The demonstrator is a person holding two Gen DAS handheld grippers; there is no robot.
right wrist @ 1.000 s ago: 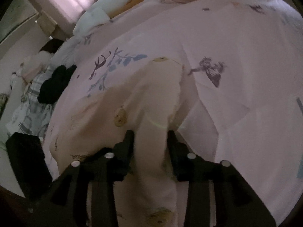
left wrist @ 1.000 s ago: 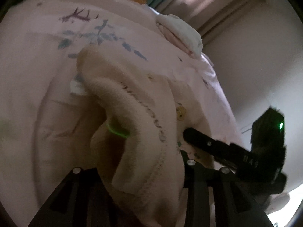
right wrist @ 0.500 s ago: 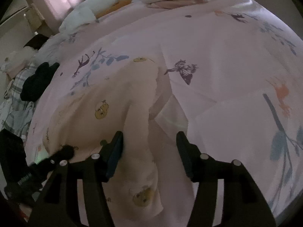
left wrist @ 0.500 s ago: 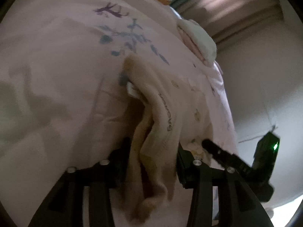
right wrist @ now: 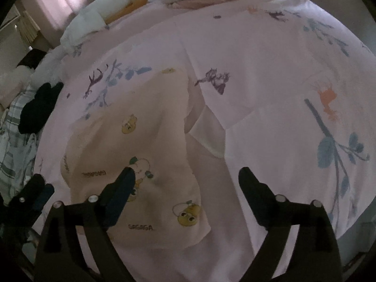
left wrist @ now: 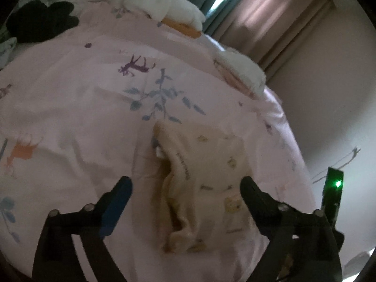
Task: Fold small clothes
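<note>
The small cream garment (left wrist: 204, 183) with little cartoon prints lies on the pink printed bedspread (left wrist: 70, 108), near the bed's close edge, and nothing grips it. In the right wrist view it (right wrist: 141, 164) spreads fairly flat with one straight edge toward the middle of the bed; in the left wrist view its near side bunches into a thick rolled ridge, so we judge that a fold has just been laid down and let go.

Our left gripper (left wrist: 185, 188) has just been opening and now stands released, its jaws wide on either side of the cloth without pressing it. Our right gripper (right wrist: 188, 176) has likewise just been opening and is released; one finger hangs over the printed fabric and the other over bare bedspread, with the garment's straight edge between them.

The step in hand is the release after a fold. The next move, as we judge it, calls for picking a fresh pair of edge points and bringing them across for another fold, or smoothing that bunched ridge first. The light is dim and the ridge blurred, so we cannot be sure how many layers it holds.

Farther off lie a dark garment (left wrist: 42, 21) and white pillows (left wrist: 169, 9) near the curtains (left wrist: 270, 7).
</note>
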